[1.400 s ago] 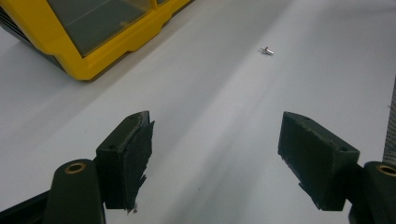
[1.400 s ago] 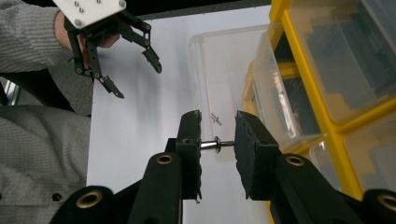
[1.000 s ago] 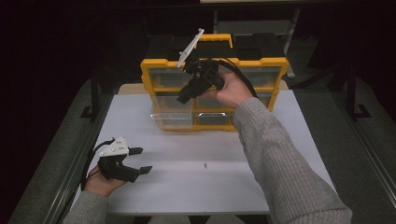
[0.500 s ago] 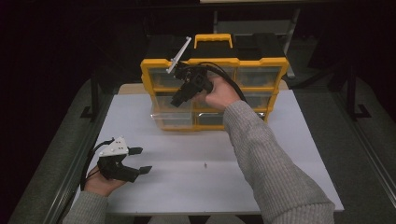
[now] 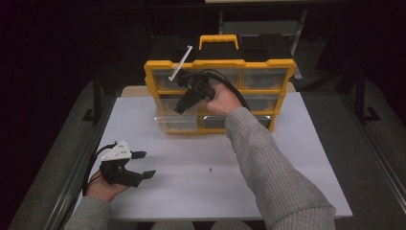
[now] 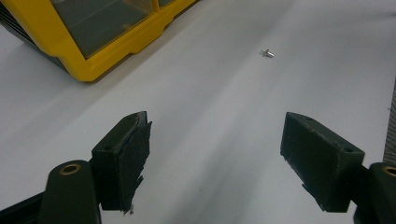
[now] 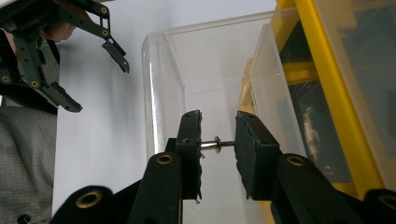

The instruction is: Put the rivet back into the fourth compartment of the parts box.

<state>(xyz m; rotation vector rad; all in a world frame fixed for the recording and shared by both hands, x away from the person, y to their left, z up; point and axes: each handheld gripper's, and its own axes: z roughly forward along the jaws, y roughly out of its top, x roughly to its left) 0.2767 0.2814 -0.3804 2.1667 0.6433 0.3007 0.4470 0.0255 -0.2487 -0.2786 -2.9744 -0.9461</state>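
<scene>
Above the pulled-out clear drawer point(image 5: 178, 122) of the yellow organizer point(image 5: 220, 67), in the high view, the right gripper point(image 5: 181, 108) points down and toward the person, its tip over the drawer's open top. The drawer juts from the organizer's lower left row onto the white table point(image 5: 297, 158). Well apart from the organizer, at the table's near left corner, the left gripper point(image 5: 143, 165) rests with its 2 jaws spread and nothing between them. 1 loose screw point(image 5: 210, 169) lies on the table between that gripper and the right sleeve.

From the left gripper view, the same loose screw point(image 6: 267, 53) lies ahead and slightly right of the wide gap between the jaws, with the organizer's corner point(image 6: 88, 70) off to the left.

From the right gripper view, the right gripper point(image 7: 218, 140) pinches 1 small screw point(image 7: 217, 144) between its pads. The screw's long axis runs straight across from pad to pad, its head by the left pad. Directly beyond it is the clear drawer point(image 7: 163, 93), so I judge the drop needs only a parting of the jaws.

Compared with 1 second ago, the right hand has come down and leftward across the organizer's face, from the upper row to the drawer. The left gripper has stayed where it was.
</scene>
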